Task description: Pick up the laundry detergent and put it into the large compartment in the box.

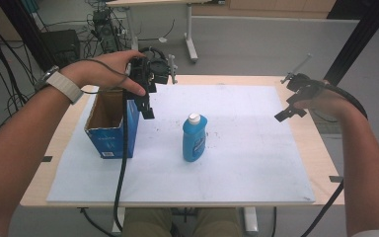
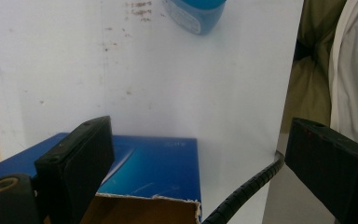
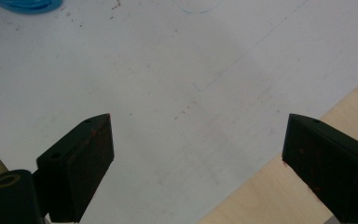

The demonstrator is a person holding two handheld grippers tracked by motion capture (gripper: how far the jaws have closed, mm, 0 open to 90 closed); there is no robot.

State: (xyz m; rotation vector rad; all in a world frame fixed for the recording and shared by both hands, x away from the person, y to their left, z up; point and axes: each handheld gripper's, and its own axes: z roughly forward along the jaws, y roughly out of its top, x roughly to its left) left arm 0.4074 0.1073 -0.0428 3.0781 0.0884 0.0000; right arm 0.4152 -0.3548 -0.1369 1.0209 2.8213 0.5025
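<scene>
1. Blue plastic bottle with white cap (image 1: 194, 138) stands upright near the middle of the white board (image 1: 256, 163) that covers the pale wooden table (image 1: 321, 158). It is apart from everything and nothing holds it.
2. Open-topped blue cardboard box (image 1: 112, 127) sits to its left, near the board's left edge, with a clear gap between them.
3. Handling, judged: rigid moulded plastic with a smooth, glossy label, so likely a bit slippery. Fill level can't be read, so assume some liquid weight. It is tall with a narrow base, so a sideways knock should tip it.
4. Where to grip, judged: across the flat body below the shoulder, pads on the two broad faces. The cap is too small and too high for a stable pinch.
5. Left gripper (image 1: 146, 104) hangs over the box's right wall, jaws spread wide and empty; its own view looks down at the box rim with the bottle's base further off. Its cable (image 1: 122, 168) trails over the box and off the front edge.
6. Right gripper (image 1: 290, 109) hovers at the board's right edge, jaws also wide and empty, well away from the bottle.
7. Room: bare board all round the bottle. The box's torn top edge is the one snag for the left gripper.
</scene>
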